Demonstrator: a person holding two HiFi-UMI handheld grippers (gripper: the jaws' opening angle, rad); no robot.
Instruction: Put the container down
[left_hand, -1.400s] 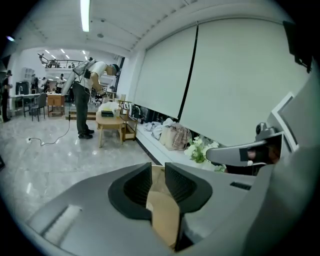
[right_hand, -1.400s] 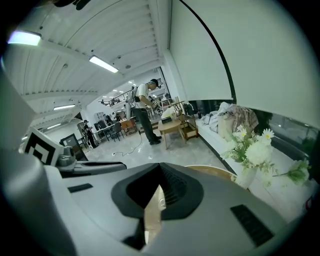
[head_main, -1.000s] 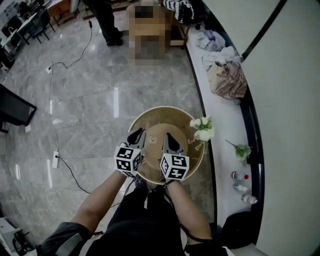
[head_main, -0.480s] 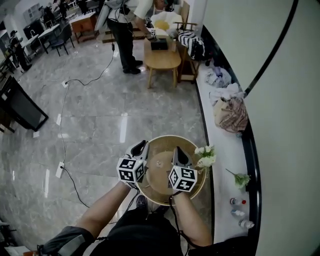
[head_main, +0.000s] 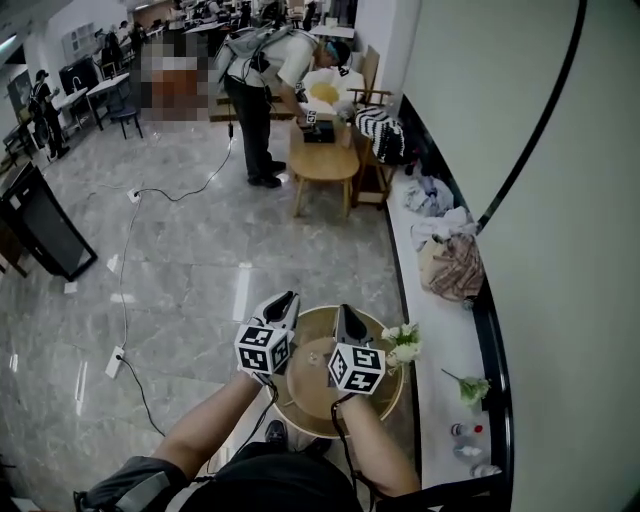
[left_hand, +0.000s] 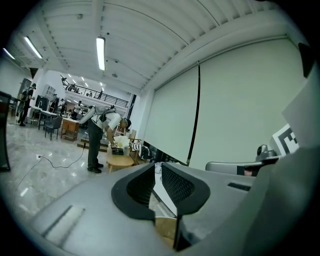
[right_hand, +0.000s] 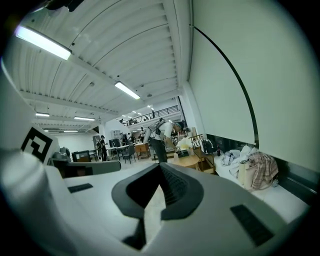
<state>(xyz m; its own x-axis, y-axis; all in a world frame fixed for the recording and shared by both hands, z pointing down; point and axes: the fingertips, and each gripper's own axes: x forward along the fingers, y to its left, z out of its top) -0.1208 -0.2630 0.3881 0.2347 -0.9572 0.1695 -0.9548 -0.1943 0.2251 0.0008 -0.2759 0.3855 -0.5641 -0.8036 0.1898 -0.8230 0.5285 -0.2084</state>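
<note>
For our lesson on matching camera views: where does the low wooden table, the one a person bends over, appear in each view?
Head view: the low wooden table is at top centre, far across the floor.
Left gripper view: the table is small, left of centre and slightly low.
Right gripper view: the table is small, right of centre.
Shared landmark: the bending person stands at its left in all three.

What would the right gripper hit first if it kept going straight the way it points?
Past the container it grips, the right gripper faces open air. Far along that line stand the low wooden table and the person bent over it; probably the table first, depth unclear.
</note>
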